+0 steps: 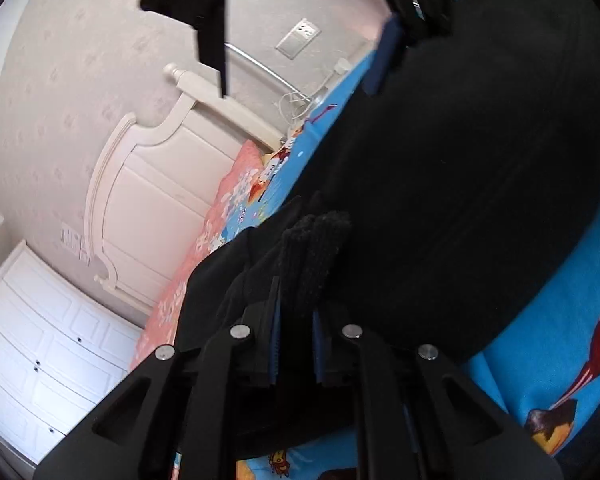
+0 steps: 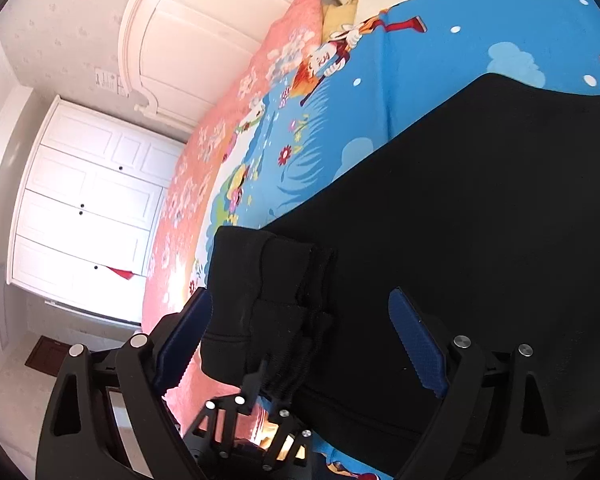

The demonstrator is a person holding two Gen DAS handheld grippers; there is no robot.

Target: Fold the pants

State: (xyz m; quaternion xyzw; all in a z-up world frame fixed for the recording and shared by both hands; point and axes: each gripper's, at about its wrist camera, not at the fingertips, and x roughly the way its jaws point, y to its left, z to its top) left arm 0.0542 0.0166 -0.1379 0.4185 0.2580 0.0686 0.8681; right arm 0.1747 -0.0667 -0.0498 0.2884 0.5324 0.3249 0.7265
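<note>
Two black tongs are being used on a pair of soft black pants (image 2: 480, 208), which is lying on a bright blue cartoon bed sheet (image 2: 428, 64) beside a pink flowered blanket (image 2: 204, 152).

For a good fold, the pinched end should be laid flat on the cloth under it, with the edges lined up and no bumps being left, before anything is let go.

The left gripper (image 1: 296, 316) is pressed nearly together, and the ribbed black cuff (image 1: 316, 248) of the pants is being pinched between its blue pads (image 1: 275, 344).

The right gripper (image 2: 300, 340) is spread wide. A bunched end of the pants is sitting between its blue fingers (image 2: 418, 344), but it is not being squeezed. Whether one pad is brushing the cloth cannot be told.
</note>
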